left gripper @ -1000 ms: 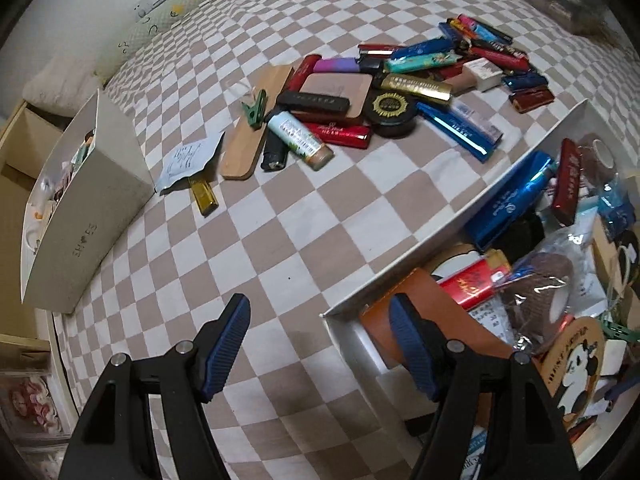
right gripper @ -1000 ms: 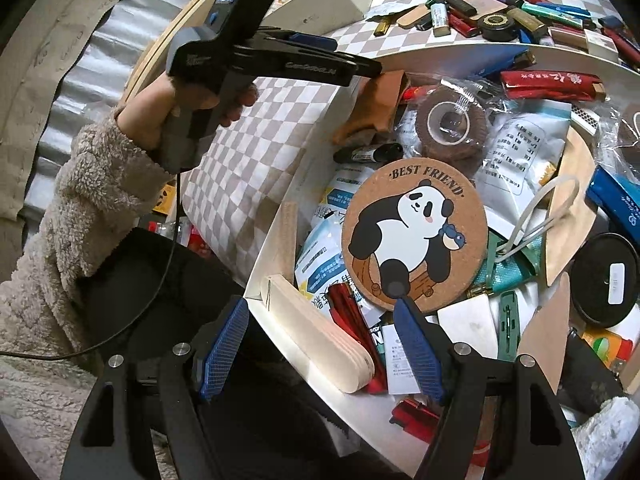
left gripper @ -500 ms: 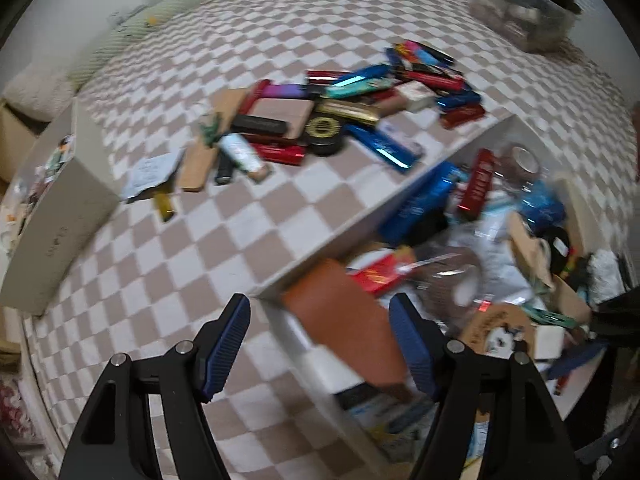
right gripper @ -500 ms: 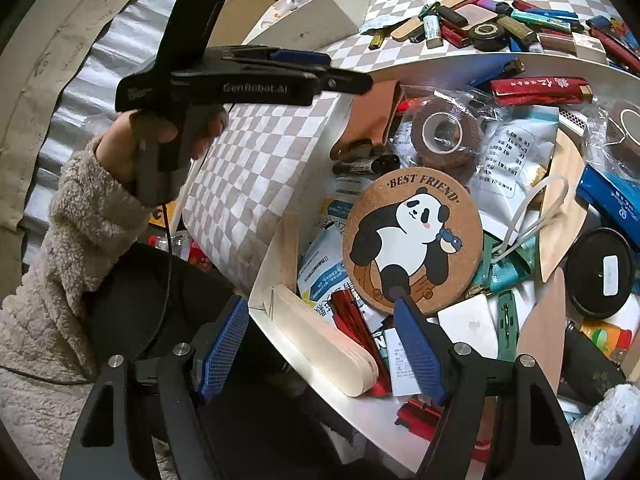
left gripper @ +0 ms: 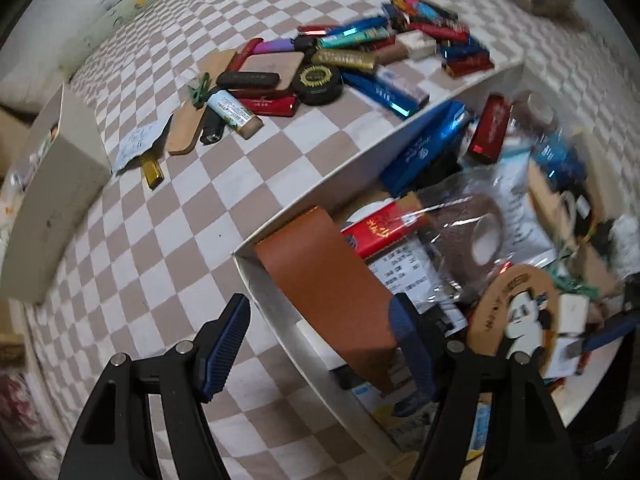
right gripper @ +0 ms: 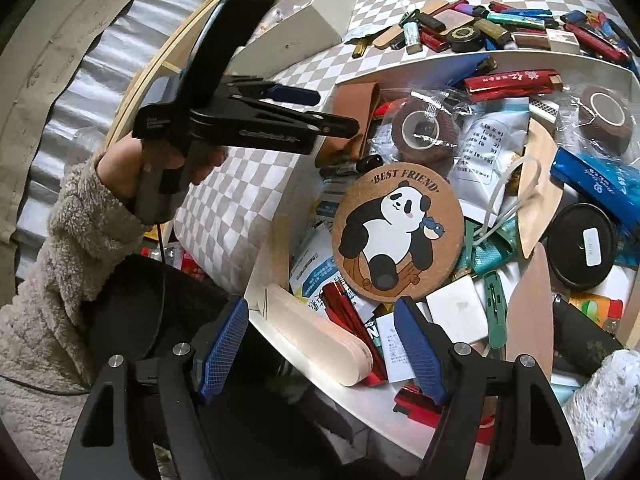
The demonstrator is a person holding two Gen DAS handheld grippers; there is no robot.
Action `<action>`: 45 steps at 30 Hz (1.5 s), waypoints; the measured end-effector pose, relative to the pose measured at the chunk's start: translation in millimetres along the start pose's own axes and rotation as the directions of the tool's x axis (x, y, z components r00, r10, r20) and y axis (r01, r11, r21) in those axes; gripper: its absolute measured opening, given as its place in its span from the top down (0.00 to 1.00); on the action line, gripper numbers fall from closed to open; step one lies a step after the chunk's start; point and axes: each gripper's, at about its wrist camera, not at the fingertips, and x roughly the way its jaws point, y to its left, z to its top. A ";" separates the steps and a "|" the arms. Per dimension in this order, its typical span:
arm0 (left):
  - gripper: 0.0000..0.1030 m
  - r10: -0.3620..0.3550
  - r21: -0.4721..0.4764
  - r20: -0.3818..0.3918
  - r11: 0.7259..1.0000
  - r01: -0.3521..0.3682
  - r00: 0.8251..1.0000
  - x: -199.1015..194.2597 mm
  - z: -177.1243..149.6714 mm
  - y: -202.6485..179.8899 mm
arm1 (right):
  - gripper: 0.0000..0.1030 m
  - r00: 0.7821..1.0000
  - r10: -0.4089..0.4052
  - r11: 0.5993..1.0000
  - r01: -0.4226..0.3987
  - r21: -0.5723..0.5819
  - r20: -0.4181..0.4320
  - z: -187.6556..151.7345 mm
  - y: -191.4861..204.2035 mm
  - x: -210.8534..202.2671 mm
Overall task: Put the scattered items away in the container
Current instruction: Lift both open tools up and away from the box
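Scattered lighters, tubes and small boxes lie in a pile (left gripper: 340, 60) on the checkered cloth beyond the white container (left gripper: 360, 152). The container is crowded: a brown leather pouch (left gripper: 332, 280), tape rolls, packets, a panda coaster (right gripper: 400, 232). My left gripper (left gripper: 320, 348) is open above the container's near corner, with the pouch and the wall below its gap. From the right wrist view the left gripper (right gripper: 328, 112) hovers by the pouch (right gripper: 352, 116). My right gripper (right gripper: 320, 350) is open over a stack of wooden sticks (right gripper: 320, 340) at the container's rim (right gripper: 400, 64), with nothing held.
A beige cardboard box (left gripper: 52, 200) stands on the cloth left of the pile, also in the right wrist view as the box (right gripper: 304, 20). A hand in a fleece sleeve (right gripper: 60, 260) holds the left gripper. The table's curved edge (right gripper: 132, 92) runs behind it.
The left gripper has swung across from the bare cloth to above the container's corner and the brown pouch. The right gripper has stayed over the wooden sticks.
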 end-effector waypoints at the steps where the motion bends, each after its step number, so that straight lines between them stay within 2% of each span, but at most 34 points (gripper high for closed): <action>1: 0.30 -0.013 -0.016 0.013 1.000 0.013 1.000 -3.5 -0.7 1.2 | 0.27 1.000 -0.002 1.000 0.002 0.001 0.005 -0.4 0.6 -0.1; 11: 0.30 -0.096 -0.127 0.135 0.985 0.113 0.986 -41.4 -5.3 -0.6 | 0.27 0.998 -0.034 0.999 0.033 0.015 0.061 -0.1 3.6 -7.0; 13: 0.26 -0.092 -0.133 0.156 0.985 0.113 0.983 -49.0 -5.4 -4.2 | 0.27 0.996 -0.051 0.999 0.049 0.018 0.080 1.5 3.8 -10.3; 14: 0.17 -0.088 -0.137 0.168 0.984 0.112 0.982 -53.0 -5.3 -6.0 | 0.27 0.994 -0.059 0.998 0.058 0.017 0.092 2.4 4.2 -13.3; 15: 0.12 -0.086 -0.141 0.180 0.984 0.112 0.980 -57.1 -5.5 -7.4 | 0.27 0.993 -0.062 0.998 0.061 0.017 0.100 3.1 4.5 -15.4; 19: 0.12 -0.095 -0.156 0.216 0.979 0.131 0.972 -71.2 -6.8 -11.7 | 0.27 0.985 -0.094 0.996 0.093 0.012 0.145 5.5 6.3 -26.9; 21: 0.05 -0.100 -0.164 0.234 0.976 0.140 0.967 -76.9 -8.4 -14.4 | 0.27 0.978 -0.120 0.993 0.120 0.012 0.173 6.6 7.0 -33.2; 23: 0.00 -0.111 -0.160 0.262 0.975 0.157 0.959 -83.5 -10.1 -18.7 | 0.27 0.960 -0.171 0.984 0.176 -0.002 0.221 7.1 9.2 -41.3; 25: 0.00 -0.113 -0.159 0.290 0.973 0.164 0.950 -90.7 -11.8 -23.2 | 0.24 0.936 -0.222 0.971 0.237 -0.023 0.272 6.6 13.1 -47.7; 26: 0.00 -0.116 -0.163 0.300 0.972 0.170 0.947 -93.8 -12.4 -24.9 | 0.20 0.925 -0.245 0.964 0.265 -0.029 0.291 6.7 14.3 -50.9; 28: 0.00 -0.118 -0.171 0.315 0.969 0.178 0.942 -98.5 -13.5 -26.9 | 0.05 0.906 -0.274 0.952 0.303 -0.041 0.322 5.9 15.7 -56.9; 30: 0.00 -0.107 -0.183 0.330 0.967 0.175 0.938 -103.1 -14.8 -28.9 | 0.01 0.895 -0.292 0.943 0.328 -0.051 0.338 5.5 16.6 -61.7; 39: 0.00 -0.075 -0.221 0.392 0.960 0.173 0.917 -116.0 -25.4 -35.3 | 0.00 0.811 -0.402 0.881 0.469 -0.062 0.425 5.0 25.3 -86.7; 45: 0.00 -0.024 -0.237 0.398 0.963 0.128 0.917 -119.7 -32.3 -40.6 | 0.00 0.781 -0.425 0.868 0.495 -0.038 0.458 5.2 18.7 -97.9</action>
